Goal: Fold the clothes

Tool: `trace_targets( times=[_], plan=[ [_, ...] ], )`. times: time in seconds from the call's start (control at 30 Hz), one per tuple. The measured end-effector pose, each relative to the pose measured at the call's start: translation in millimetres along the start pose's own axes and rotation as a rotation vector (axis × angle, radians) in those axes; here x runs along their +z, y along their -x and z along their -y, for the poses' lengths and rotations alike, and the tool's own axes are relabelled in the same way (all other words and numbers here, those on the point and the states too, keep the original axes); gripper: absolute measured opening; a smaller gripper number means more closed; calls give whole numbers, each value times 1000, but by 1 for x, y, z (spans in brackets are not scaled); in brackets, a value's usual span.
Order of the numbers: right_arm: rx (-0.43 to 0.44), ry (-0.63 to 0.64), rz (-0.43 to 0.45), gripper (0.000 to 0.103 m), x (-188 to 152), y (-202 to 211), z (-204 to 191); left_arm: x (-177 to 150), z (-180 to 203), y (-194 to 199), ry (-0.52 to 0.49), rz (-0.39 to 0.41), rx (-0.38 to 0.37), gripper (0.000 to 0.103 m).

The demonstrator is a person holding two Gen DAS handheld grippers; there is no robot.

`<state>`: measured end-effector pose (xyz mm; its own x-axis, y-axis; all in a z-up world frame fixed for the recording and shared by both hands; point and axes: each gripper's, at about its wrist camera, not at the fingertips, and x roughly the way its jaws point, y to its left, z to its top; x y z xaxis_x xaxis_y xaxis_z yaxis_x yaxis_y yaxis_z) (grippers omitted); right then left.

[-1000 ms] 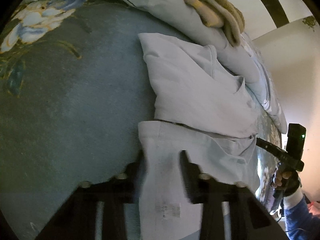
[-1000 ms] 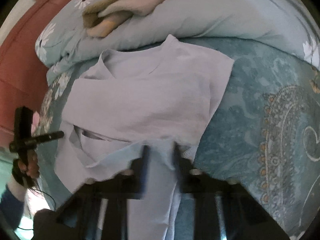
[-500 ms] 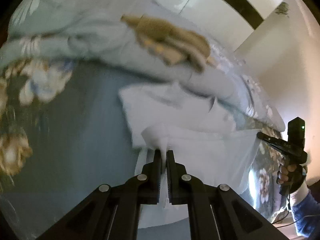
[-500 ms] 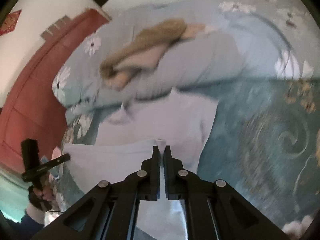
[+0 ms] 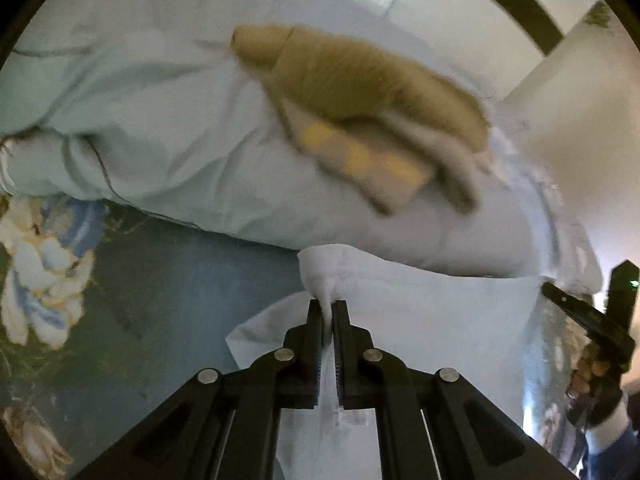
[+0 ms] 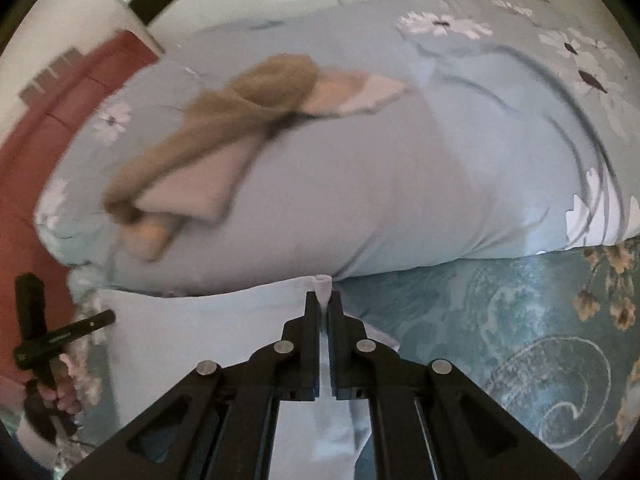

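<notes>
left gripper (image 5: 328, 312): jaws pinched tight on one corner of the pale shirt (image 5: 432, 332)
right gripper (image 6: 323, 304): clamped on the other corner
shirt: edge stretched between both grippers, lifted above the teal bedspread (image 6: 500, 320)
behind: bunched duvet (image 6: 400, 184), tan garment (image 5: 360, 92) lying on top

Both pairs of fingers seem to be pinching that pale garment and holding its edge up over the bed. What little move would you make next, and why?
Probably carry the held edge forward and lay it down. The left gripper and right gripper are each shut on a corner of the pale shirt, its edge stretched between them, lifted just short of the quilt. Lowering it there would likely finish this fold.
</notes>
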<state>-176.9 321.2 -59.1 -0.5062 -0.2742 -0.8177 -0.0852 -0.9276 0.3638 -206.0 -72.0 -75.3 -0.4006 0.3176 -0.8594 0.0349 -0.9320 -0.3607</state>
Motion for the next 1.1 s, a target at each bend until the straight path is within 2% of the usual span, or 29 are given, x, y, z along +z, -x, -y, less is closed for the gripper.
trace_targets(
  times=[0.17, 0.23, 0.33, 0.4, 0.47, 0.67, 0.77, 0.83, 0.93, 1.0, 1.1],
  plan=[
    [-56, -6, -58, 3, -2, -27, 5, -3, -14, -29, 51, -57, 30, 8],
    [-60, -8, -75, 4, -4, -31, 6, -8, -19, -29, 73, -64, 1, 9],
    [-45, -11, -72, 5, -6, -28, 8, -20, -31, -16, 130, -67, -70, 16],
    [-37, -15, -60, 12, -13, -13, 12, -35, -40, 0, 170, -53, -117, 35],
    [-27, -24, -49, 21, -25, 4, 17, -56, -49, 15, 207, -32, -147, 44],
    [93, -174, -120, 24, -115, 60, 55, -153, -78, 46, 375, -50, -151, 46],
    [154, -297, -168, 28, -163, 76, 76, -197, -81, 51, 487, -70, -196, 46],
    [228, -424, -178, 31, -192, 80, 89, -209, -76, 47, 539, -89, -240, 46],
    [303, -550, -181, 32, -214, 73, 95, -212, -65, 38, 581, -107, -279, 46],
    [344, -586, -191, 32, -217, 65, 87, -209, -57, 31, 597, -114, -291, 46],
    [368, -615, -155, 32, -210, 56, 75, -205, -53, 25, 641, -96, -298, 46]
  ],
)
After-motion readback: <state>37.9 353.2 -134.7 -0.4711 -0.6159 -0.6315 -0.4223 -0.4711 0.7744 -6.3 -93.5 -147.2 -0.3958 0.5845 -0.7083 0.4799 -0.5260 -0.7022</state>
